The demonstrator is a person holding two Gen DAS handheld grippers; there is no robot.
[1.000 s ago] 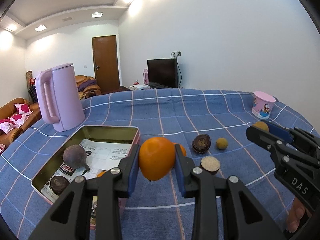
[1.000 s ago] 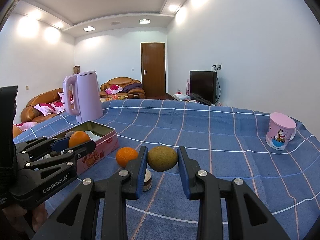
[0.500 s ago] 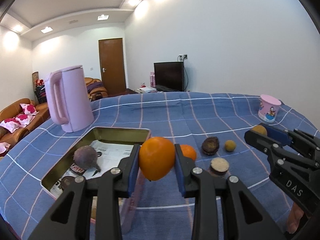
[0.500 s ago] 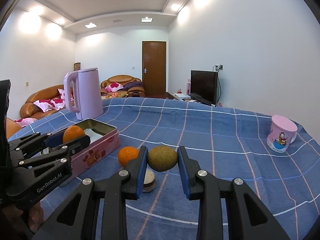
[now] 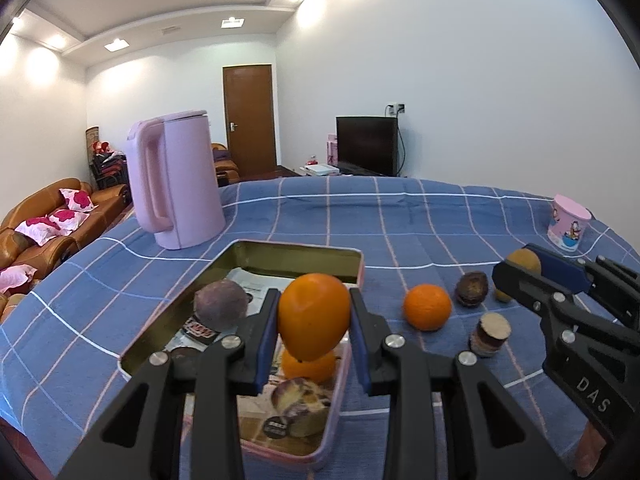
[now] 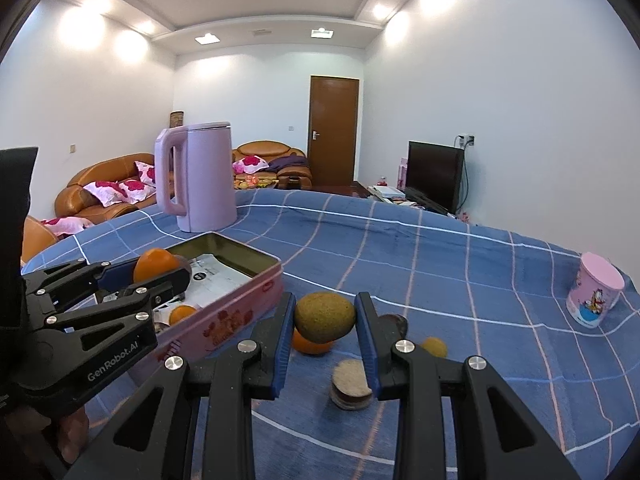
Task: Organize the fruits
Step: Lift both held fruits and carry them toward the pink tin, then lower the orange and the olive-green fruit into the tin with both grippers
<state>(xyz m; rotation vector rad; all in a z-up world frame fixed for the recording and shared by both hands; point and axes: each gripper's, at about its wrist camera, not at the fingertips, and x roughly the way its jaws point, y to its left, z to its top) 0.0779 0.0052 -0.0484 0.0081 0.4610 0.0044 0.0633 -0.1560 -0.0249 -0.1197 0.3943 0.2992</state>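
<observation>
Orange (image 5: 314, 316) clamped in left jaws above tin (image 5: 296, 250); greenish fruit (image 6: 325, 317) clamped in right. Could bounce out toward three o'clock if dropped onto fruit already inside.

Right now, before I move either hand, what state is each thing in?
Left gripper: jaws shut on the orange, held above the tin.
Right gripper: jaws shut on the greenish-brown fruit.
Tin: open, no lid on, fruit inside.
Kettle: upright, lid closed.
Pink cup: upside down.
Loose orange: on the cloth, outside the tin.
</observation>
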